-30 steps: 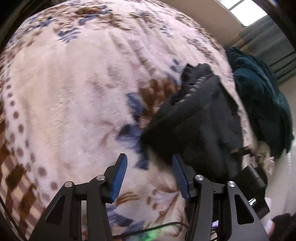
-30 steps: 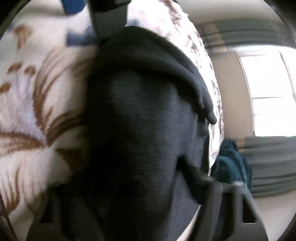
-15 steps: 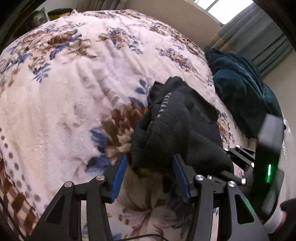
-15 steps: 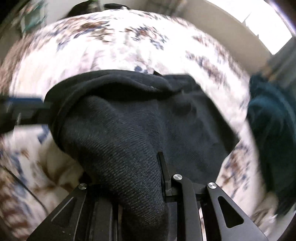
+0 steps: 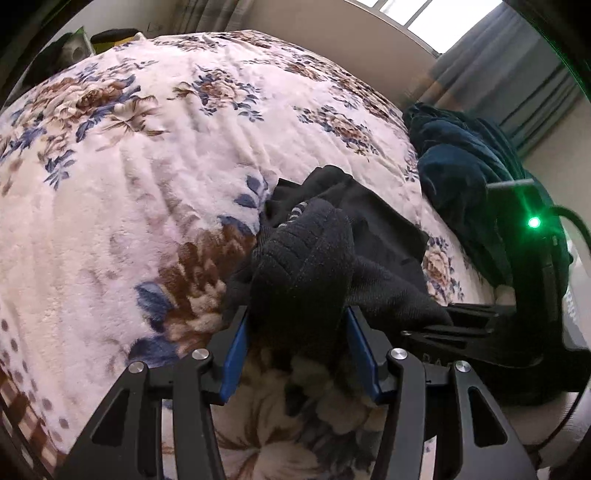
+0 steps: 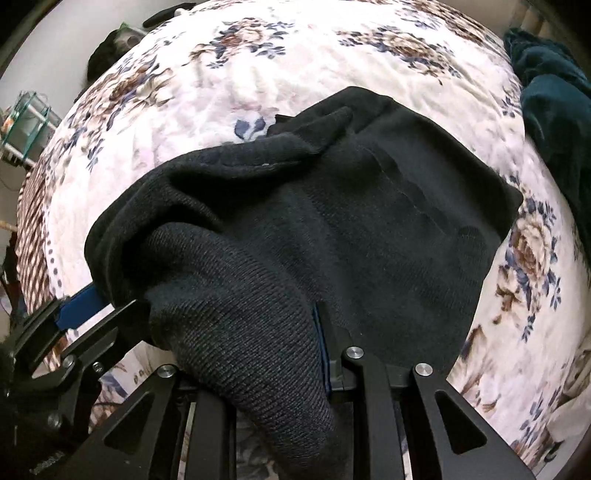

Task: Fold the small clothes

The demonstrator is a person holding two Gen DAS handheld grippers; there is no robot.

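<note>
Nearest the cameras, a black knitted garment lies bunched on a plush blanket printed with brown and blue flowers, which covers a bed. The left gripper reaches forward low over the blanket, its blue-padded fingers set around a rolled fold of the garment and touching it on both sides; whether they pinch it cannot be told. The right gripper approaches from the right, and its jaws are filled by a thick fold of the same garment, which drapes over the frame and hides one finger entirely; the grip appears closed on the cloth.

Beyond the garment, a dark teal blanket is heaped at the bed's right edge.

The left wrist view alone shows grey curtains, a bright window and the right gripper's housing with a green light. The right wrist view alone shows the garment's flat spread part with a seam line, the left gripper's blue pad at the garment's left edge, and a glass shelf beside the bed at far left.
</note>
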